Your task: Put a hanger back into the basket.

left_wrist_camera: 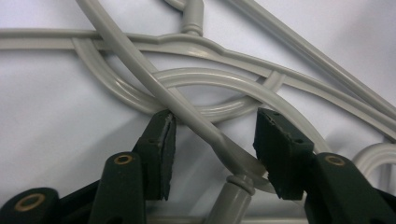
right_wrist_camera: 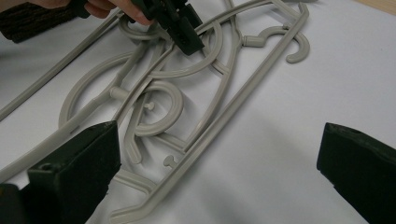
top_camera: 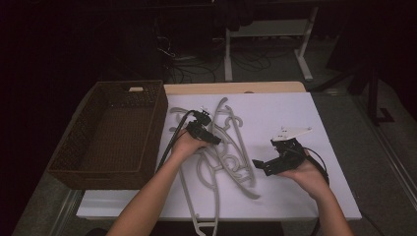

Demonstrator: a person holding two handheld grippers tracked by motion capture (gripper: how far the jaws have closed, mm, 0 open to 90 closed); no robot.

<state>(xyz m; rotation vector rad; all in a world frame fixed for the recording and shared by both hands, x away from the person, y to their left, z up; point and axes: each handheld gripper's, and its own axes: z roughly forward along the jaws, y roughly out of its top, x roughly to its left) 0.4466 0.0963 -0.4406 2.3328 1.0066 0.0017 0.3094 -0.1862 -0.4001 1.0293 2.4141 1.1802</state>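
Several grey plastic hangers (top_camera: pixel 227 156) lie tangled on the white table top (top_camera: pixel 290 110). My left gripper (top_camera: pixel 208 132) reaches down into the pile. Its jaws stand part way apart, straddling the neck of one hanger (left_wrist_camera: pixel 191 114); the left pad (left_wrist_camera: pixel 164 149) sits right beside that bar and the right pad (left_wrist_camera: pixel 280 154) beside its flat end, with gaps showing. From the right gripper view the left gripper (right_wrist_camera: pixel 180 28) is at the top of the hangers (right_wrist_camera: pixel 187 93). My right gripper (top_camera: pixel 268 164) hovers to the right of the pile, wide open (right_wrist_camera: pixel 219 144), with nothing between its jaws.
A dark woven basket (top_camera: pixel 98 176), with nothing in it, stands at the table's left, close to the left hand. Two hanger ends (top_camera: pixel 204 223) stick out over the front edge. A wooden strip (top_camera: pixel 236 87) runs along the back; desk legs and cables (top_camera: pixel 228 59) lie beyond.
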